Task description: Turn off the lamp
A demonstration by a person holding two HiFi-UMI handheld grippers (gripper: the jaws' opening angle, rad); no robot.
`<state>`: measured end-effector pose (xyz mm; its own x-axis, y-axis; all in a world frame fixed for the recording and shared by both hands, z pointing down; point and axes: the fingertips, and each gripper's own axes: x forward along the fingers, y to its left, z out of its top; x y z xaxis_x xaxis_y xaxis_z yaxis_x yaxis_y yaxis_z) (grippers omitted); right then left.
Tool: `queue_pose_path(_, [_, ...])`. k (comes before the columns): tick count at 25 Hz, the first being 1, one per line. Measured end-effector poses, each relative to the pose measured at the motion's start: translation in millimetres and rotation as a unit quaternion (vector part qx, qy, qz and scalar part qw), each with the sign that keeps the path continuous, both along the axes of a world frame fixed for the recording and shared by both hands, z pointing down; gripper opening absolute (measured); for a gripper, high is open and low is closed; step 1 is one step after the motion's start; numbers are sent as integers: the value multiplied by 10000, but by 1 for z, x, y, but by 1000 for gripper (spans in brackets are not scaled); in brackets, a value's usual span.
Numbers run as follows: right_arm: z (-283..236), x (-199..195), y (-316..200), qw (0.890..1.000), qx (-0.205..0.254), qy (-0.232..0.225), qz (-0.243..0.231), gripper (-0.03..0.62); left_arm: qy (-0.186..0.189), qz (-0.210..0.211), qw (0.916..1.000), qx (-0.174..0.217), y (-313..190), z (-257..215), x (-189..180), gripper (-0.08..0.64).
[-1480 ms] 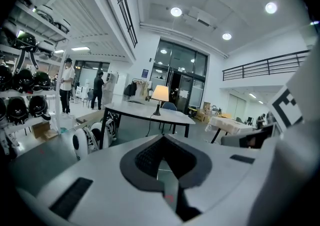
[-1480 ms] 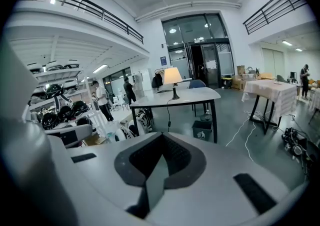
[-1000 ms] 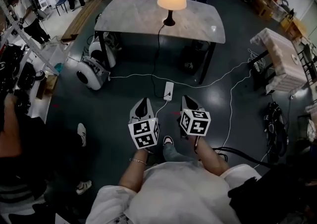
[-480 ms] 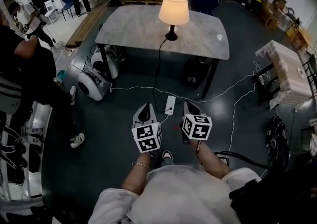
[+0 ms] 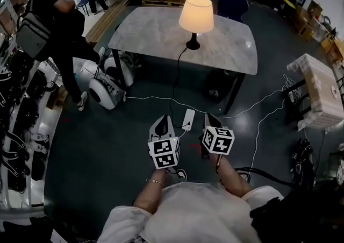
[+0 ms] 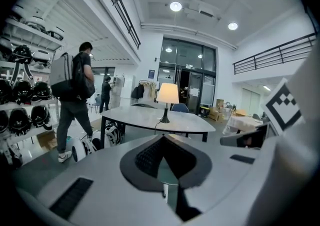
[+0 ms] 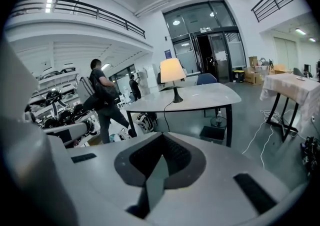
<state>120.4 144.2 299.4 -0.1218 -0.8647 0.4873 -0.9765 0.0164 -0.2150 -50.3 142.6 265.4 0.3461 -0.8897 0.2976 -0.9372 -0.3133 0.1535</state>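
Left tongs (image 5: 164, 121): clenched on nothing, well short of the table (image 5: 150, 35).
Right tongs (image 5: 210, 119): clenched too, empty, just beside the left pair.
Just changed: both pairs have travelled toward the table, which now shows nearer than a second ago.
Lamp (image 5: 196, 17): upright mid-table, still lit.
Meaning: still the approach; no switch within reach.
Also different: a person with a backpack (image 5: 51, 13) now walks left of the table.

Probably a lab: helmet racks (image 6: 21, 92), mezzanine (image 7: 75, 22).
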Motion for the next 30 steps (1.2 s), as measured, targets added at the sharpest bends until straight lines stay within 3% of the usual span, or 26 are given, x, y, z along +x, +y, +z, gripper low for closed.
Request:
queue_pose_path(6, [13, 5, -9, 9999, -119, -70, -15, -2, -15, -53, 10000, -79, -13, 8, 5, -2])
queue_pose_path(16, [19, 24, -59, 9996, -145, 35, 245, 0, -36, 230, 9997, -64, -73, 13, 24, -2])
queue_pose_path(30, [8, -9, -175, 9985, -160, -14, 519, 0, -94, 379, 9992, -18, -196, 1, -14, -2])
